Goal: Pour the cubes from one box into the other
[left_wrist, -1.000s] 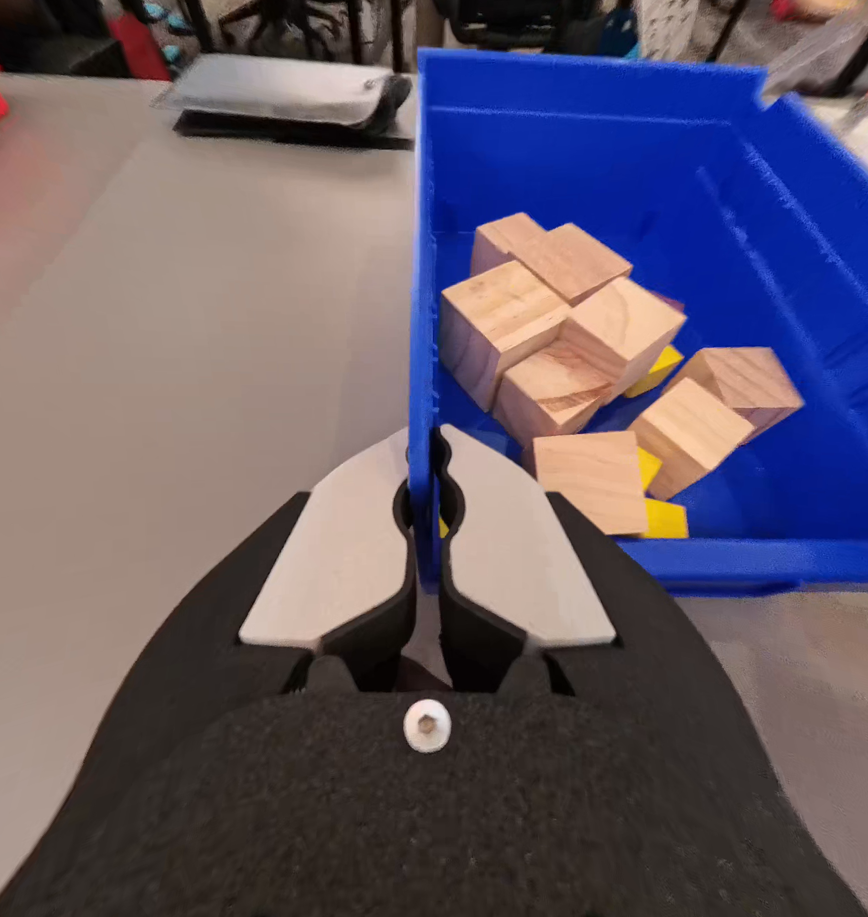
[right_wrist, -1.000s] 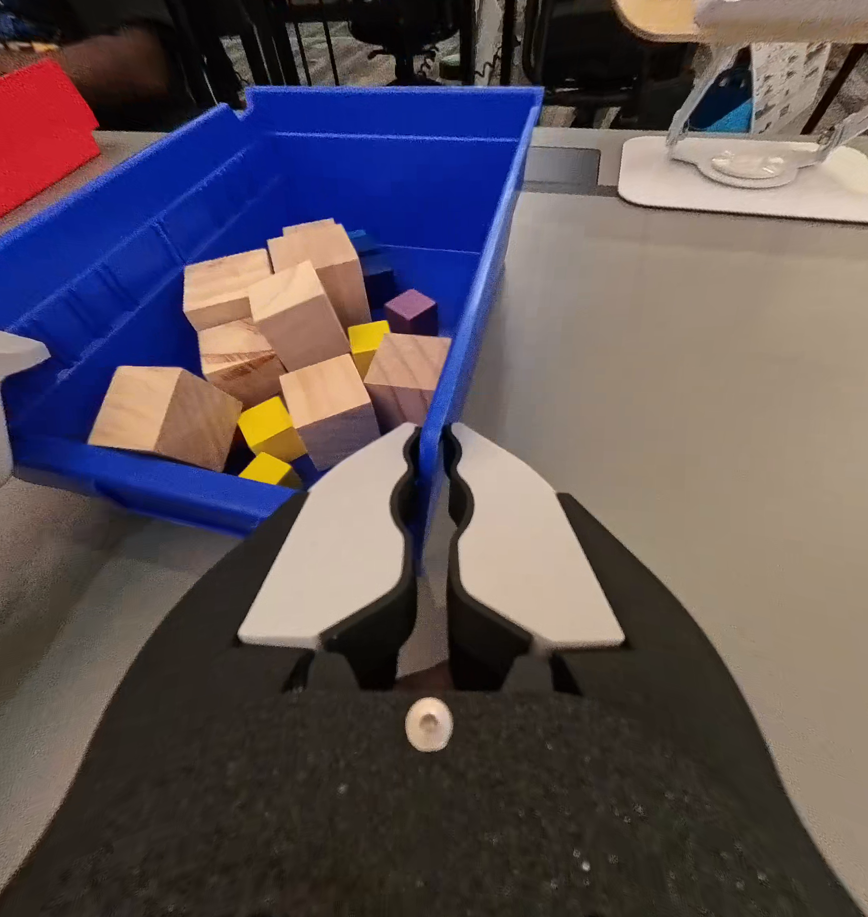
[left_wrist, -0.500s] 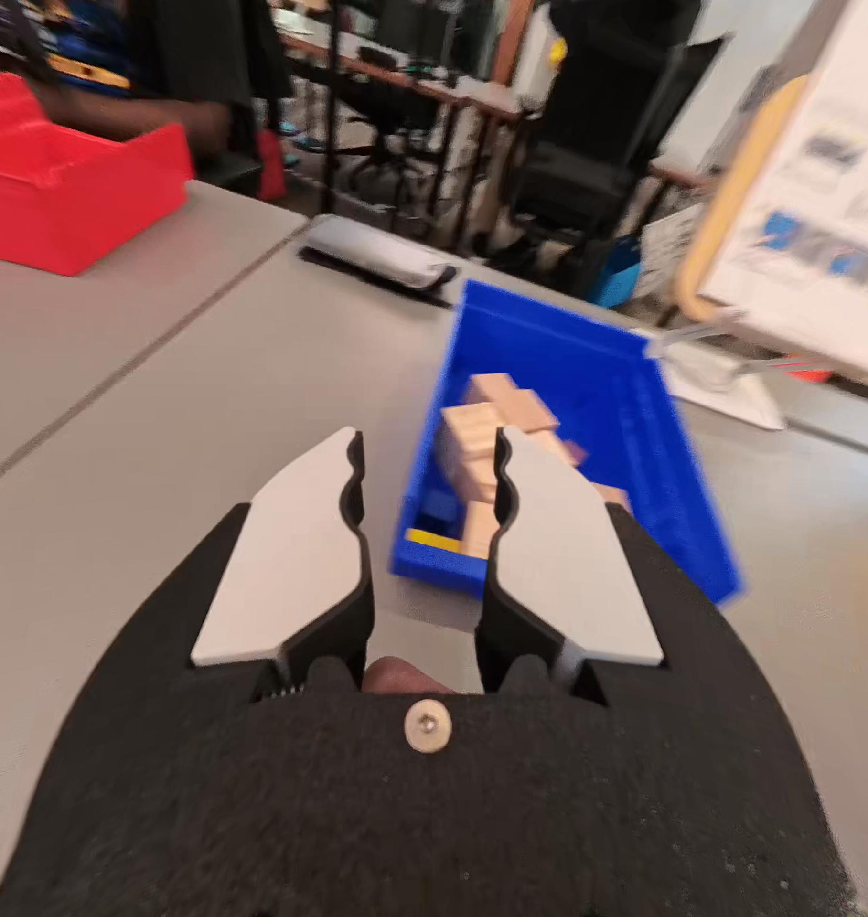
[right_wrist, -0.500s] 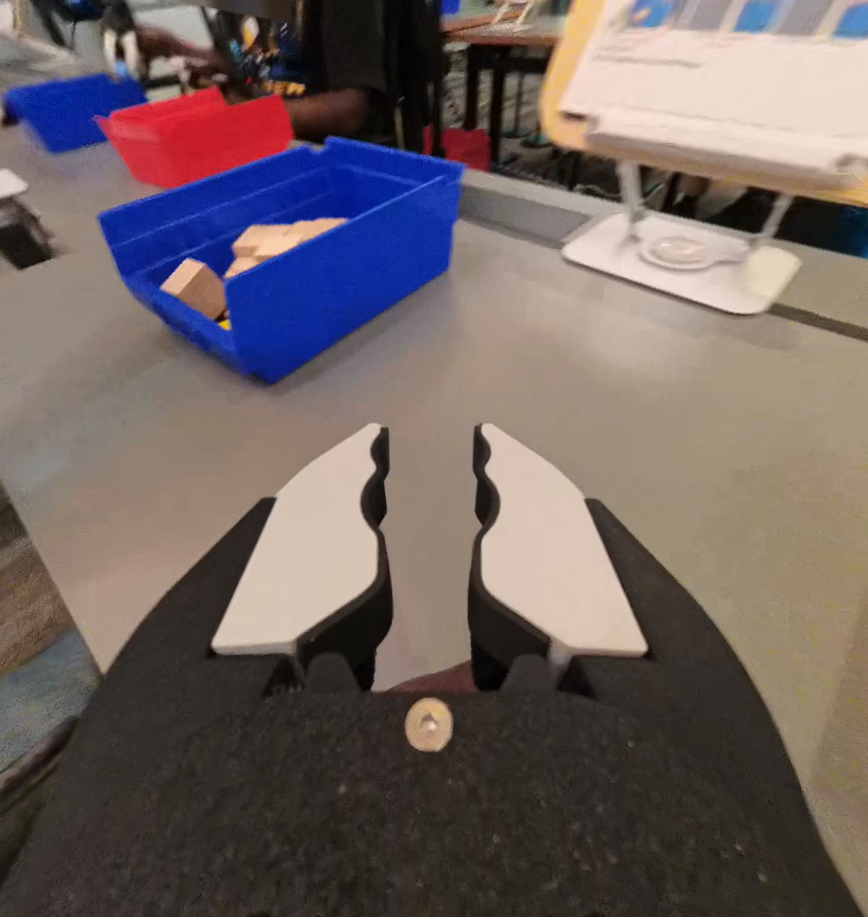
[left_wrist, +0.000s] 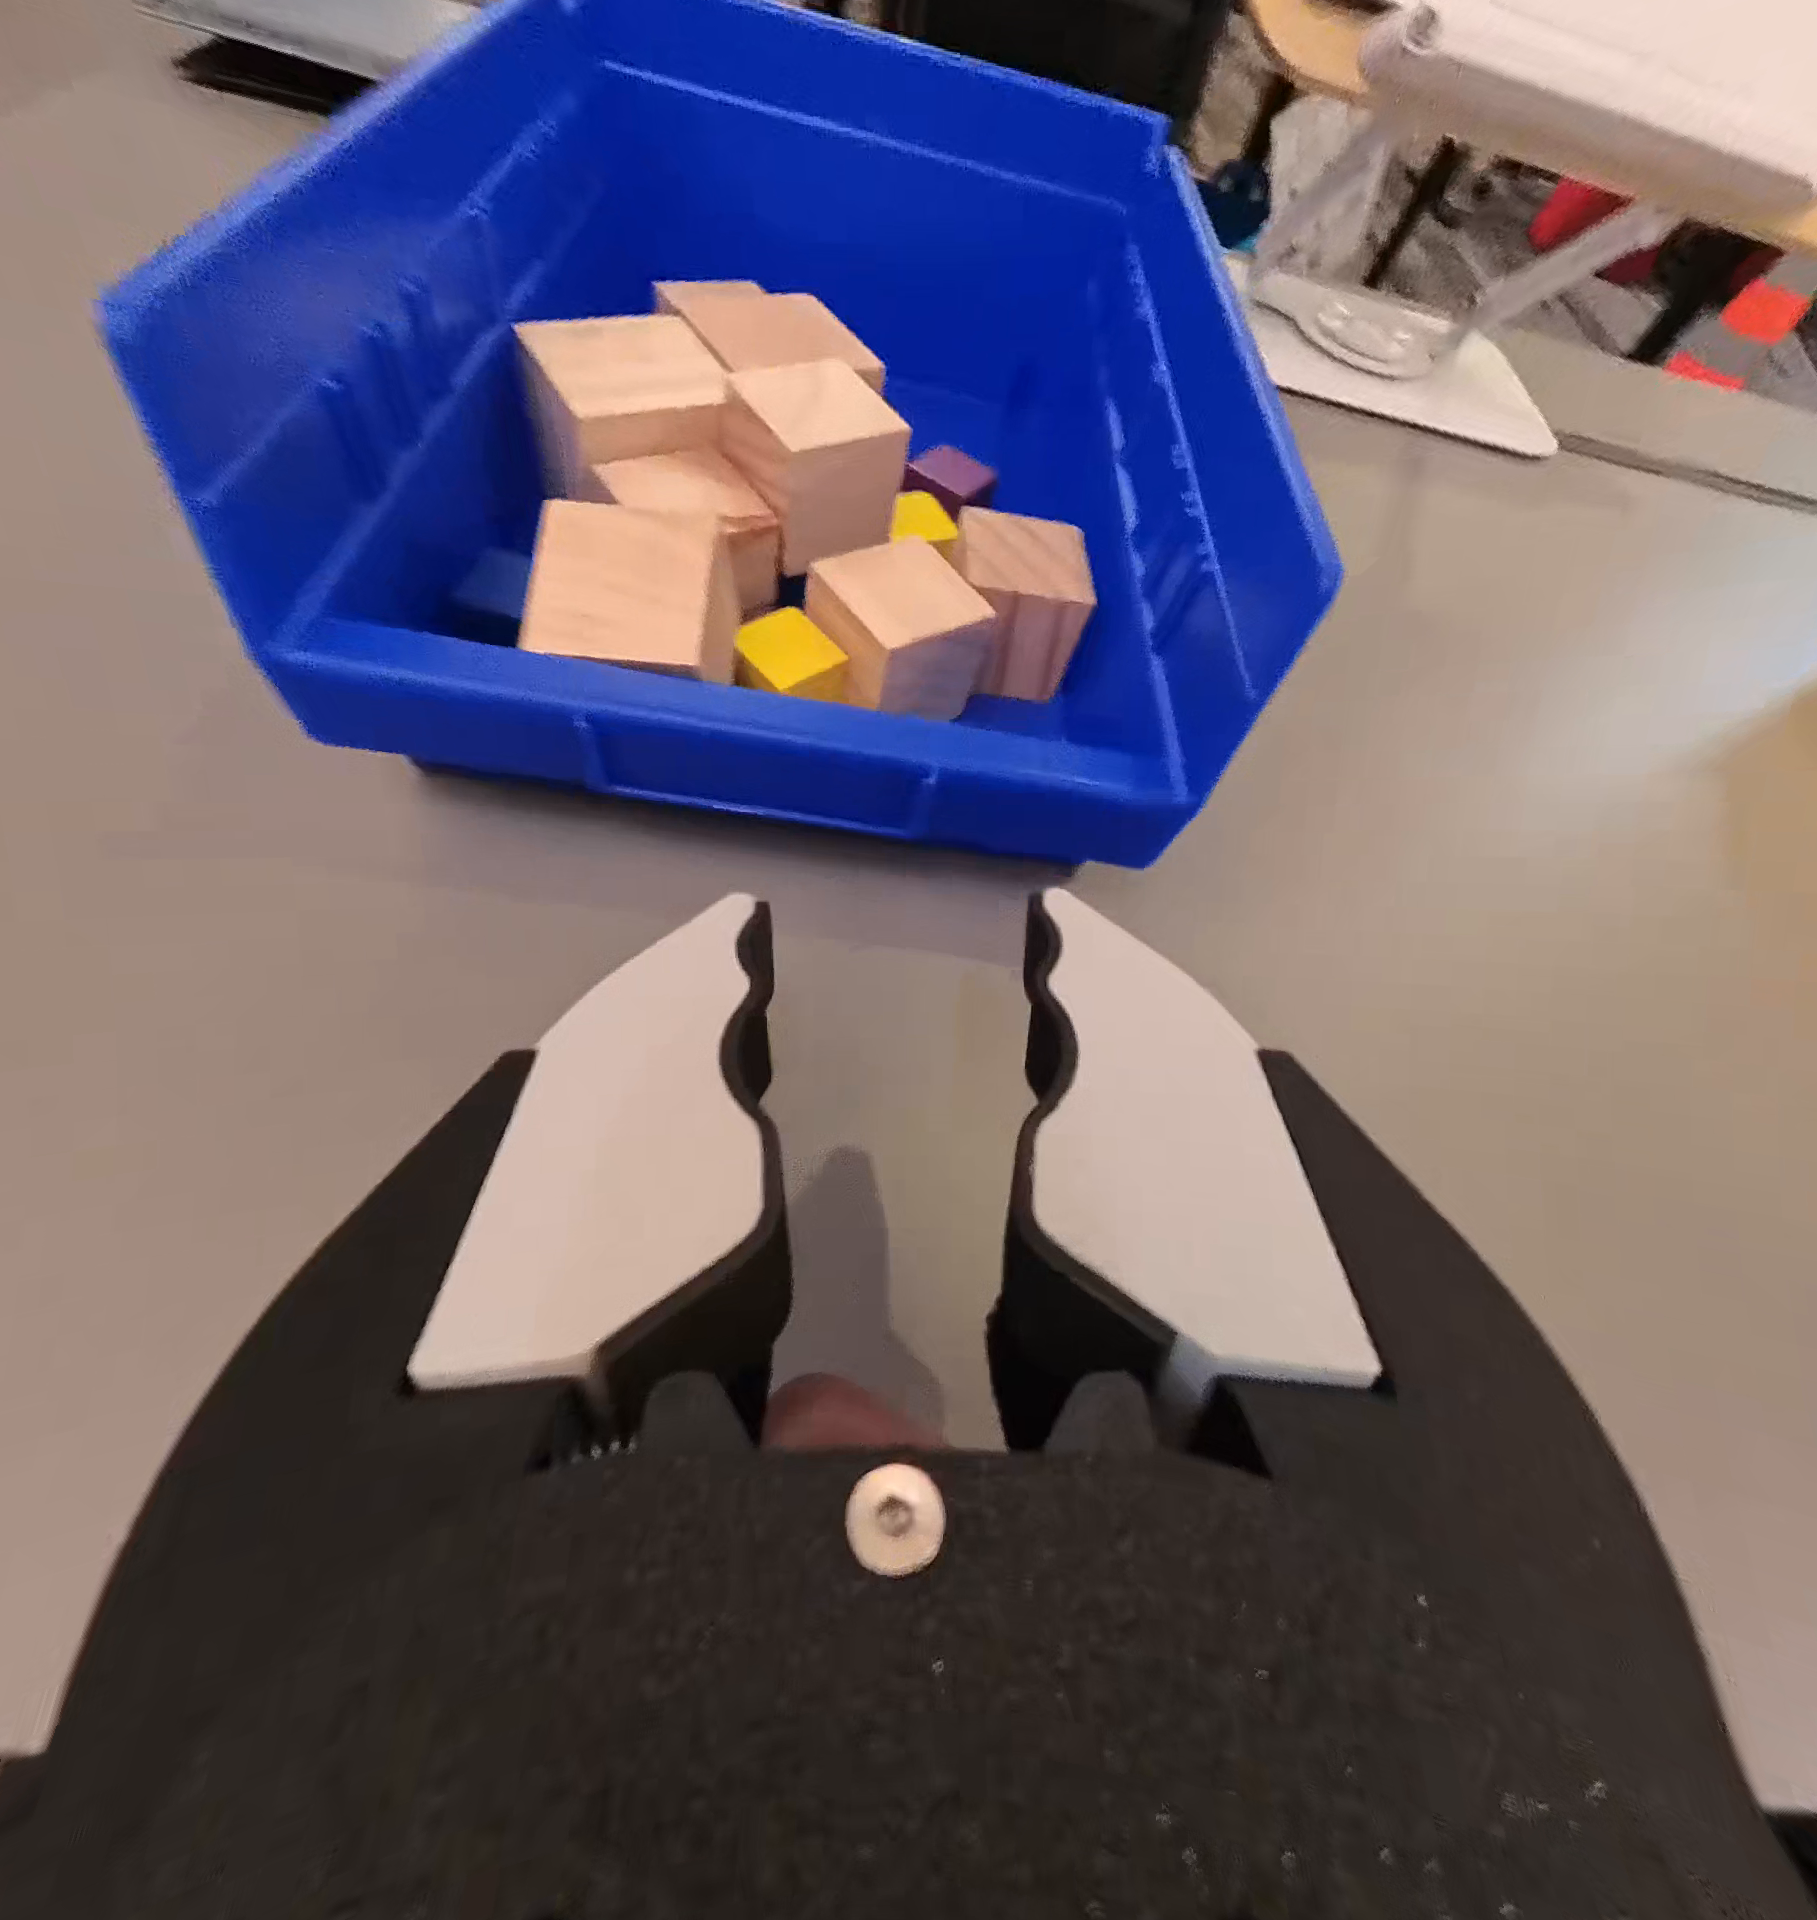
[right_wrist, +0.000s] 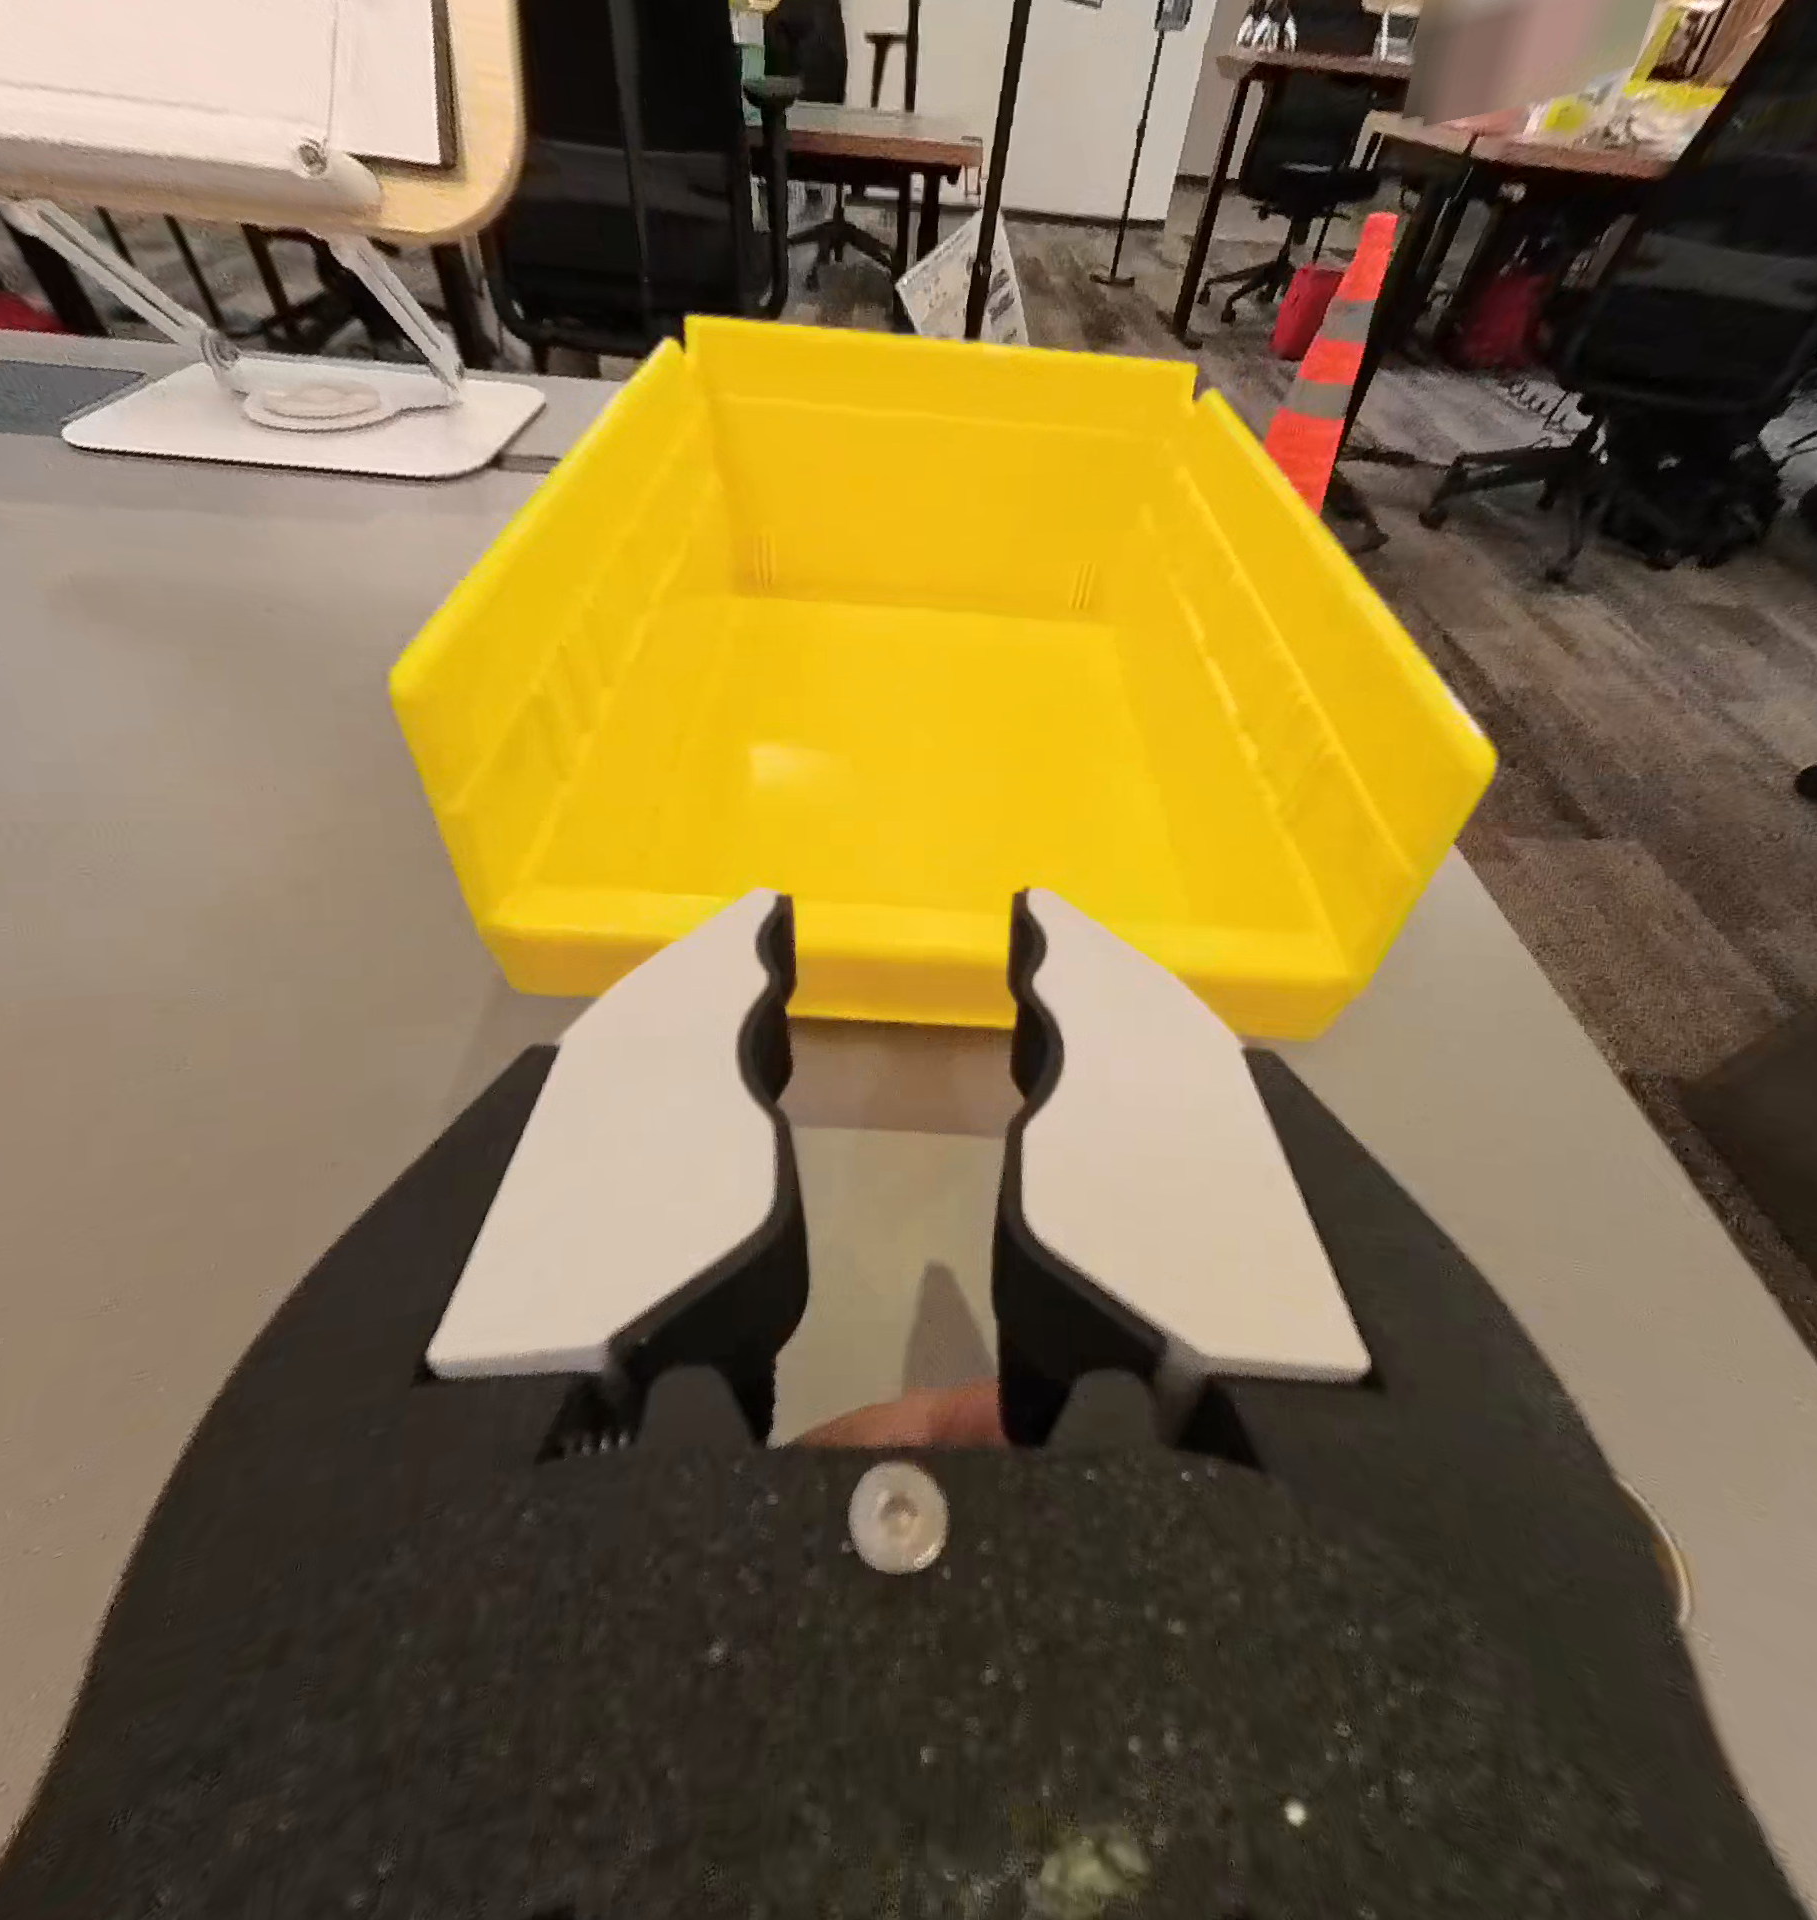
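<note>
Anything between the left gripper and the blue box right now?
Nothing: the left wrist view shows only bare grey table between the open left gripper and the blue box.

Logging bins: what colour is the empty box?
Yellow: the empty box shows best in the right wrist view.

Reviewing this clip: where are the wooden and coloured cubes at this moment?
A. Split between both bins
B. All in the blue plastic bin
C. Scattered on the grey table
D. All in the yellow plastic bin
B: the wooden and coloured cubes lie piled inside the blue plastic bin, while the yellow plastic bin shows only a bare floor.
</note>
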Demonstrator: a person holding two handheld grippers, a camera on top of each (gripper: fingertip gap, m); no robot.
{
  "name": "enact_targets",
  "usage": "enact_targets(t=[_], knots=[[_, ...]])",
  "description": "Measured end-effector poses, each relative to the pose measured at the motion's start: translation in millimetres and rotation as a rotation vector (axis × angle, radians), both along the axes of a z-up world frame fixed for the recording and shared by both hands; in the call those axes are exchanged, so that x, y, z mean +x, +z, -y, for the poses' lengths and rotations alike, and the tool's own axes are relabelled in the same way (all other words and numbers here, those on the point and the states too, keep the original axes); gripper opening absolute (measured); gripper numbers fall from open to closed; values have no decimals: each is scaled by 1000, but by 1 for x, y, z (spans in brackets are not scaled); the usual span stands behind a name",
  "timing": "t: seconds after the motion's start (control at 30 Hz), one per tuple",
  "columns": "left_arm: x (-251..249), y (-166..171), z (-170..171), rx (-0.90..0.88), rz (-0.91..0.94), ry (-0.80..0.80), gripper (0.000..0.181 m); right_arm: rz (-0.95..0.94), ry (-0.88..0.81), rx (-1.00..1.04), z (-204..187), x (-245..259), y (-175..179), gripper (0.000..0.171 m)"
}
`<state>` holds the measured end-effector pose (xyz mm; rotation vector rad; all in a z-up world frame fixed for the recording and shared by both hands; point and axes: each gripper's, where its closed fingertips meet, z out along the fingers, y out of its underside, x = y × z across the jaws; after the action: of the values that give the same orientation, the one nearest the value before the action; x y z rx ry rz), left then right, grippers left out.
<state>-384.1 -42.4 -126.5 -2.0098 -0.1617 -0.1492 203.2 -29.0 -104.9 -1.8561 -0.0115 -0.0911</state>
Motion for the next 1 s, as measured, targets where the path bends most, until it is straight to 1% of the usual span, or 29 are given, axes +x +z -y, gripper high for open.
enact_targets(t=[0.1,0.2,0.3,0.4,0.5,0.6,0.67,0.77,0.87,0.93,0.97,1.0], knots=[[8,-1,1,-2,10,-35,44,-36,6,-18,-3,1,-9,41],[11,-3,5,-9,2,-50,43,-56,0,-2,-1,2,-4,41],[13,1,7,9,9,-61,42,1,8,14,1,-5,0,40],[11,-2,6,-2,-15,-61,41,42,16,18,0,-13,2,41],[6,-2,3,-2,3,-52,42,82,27,12,-2,-18,1,41],[-3,-1,2,-1,-3,-36,42,85,51,3,-1,-26,0,42],[-16,3,0,13,-35,-17,45,71,67,10,1,-33,2,42],[-59,11,-13,8,-180,29,55,89,102,16,4,-45,4,42],[-103,16,-33,-24,-196,47,58,132,139,26,5,-62,7,42],[-132,17,-49,-34,-201,70,57,164,161,41,7,-74,11,42],[-136,15,-58,-44,-174,37,50,174,174,44,8,-81,11,42],[-137,11,-66,-60,-150,-12,35,170,191,44,9,-89,11,42]])
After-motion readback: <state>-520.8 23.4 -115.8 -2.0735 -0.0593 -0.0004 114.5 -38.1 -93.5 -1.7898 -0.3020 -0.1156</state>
